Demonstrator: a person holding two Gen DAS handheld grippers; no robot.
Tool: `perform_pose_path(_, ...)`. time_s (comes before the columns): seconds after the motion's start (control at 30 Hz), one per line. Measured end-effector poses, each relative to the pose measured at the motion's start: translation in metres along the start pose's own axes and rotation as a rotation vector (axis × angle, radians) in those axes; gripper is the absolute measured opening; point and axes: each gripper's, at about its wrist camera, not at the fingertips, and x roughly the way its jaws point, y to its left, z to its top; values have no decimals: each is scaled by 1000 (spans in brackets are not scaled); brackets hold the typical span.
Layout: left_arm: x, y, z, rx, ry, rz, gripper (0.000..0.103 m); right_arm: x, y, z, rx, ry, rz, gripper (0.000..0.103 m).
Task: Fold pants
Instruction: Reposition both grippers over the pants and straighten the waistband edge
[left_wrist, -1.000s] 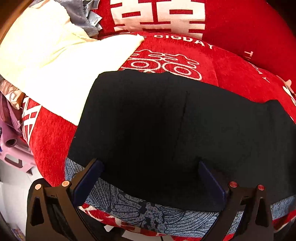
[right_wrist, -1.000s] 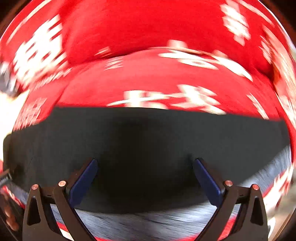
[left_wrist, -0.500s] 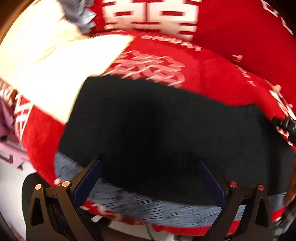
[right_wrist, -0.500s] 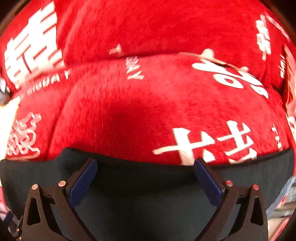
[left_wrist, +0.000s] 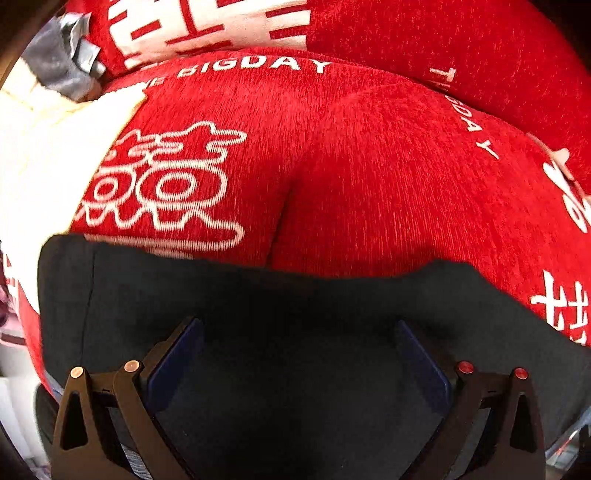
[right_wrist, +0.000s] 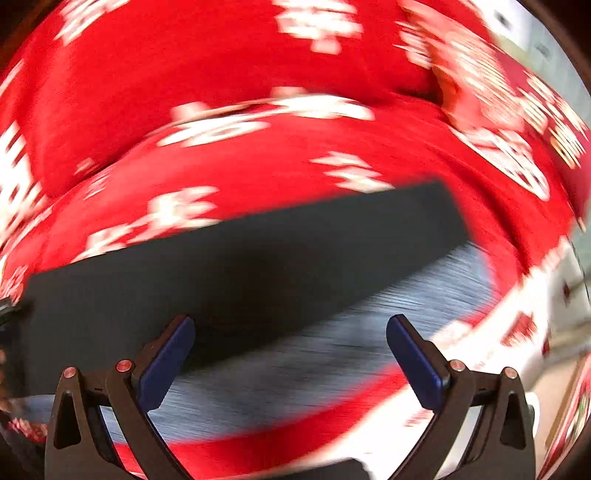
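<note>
The black pants lie flat as a folded band across the red sofa seat. In the left wrist view they fill the lower half, and my left gripper is open right over them, fingers apart and holding nothing. In the right wrist view the pants run as a dark strip from left to right. My right gripper is open above their near edge, empty. This view is motion-blurred.
The red sofa cover with white lettering lies under the pants, with back cushions behind. A blue-grey patterned cloth shows under the pants' near edge. A cream cloth and grey fabric lie at the far left.
My left gripper has moved forward and lower over the pants, so the red seat fills the view. My right gripper swung right and back; the pants' right end and the blue-grey cloth show again.
</note>
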Motion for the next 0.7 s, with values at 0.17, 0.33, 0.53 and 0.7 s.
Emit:
perform_pose_path(0.17,-22,-22,-22,22,-39,68,103,12,-92,-15,214,3,1,103)
perform_pose_path(0.33,-48,-83,-78,159,-41,-14,103,25,-96,-30,213,-9,172,103)
perform_pose_path(0.53,-57,-181,-121,372,-24,-57,103,44,-65,-38,116,-19,303,103)
perform_pose_path(0.7,-54,-227,-115,312,47,-101,103,49,-55,-22,58,-92,259,103)
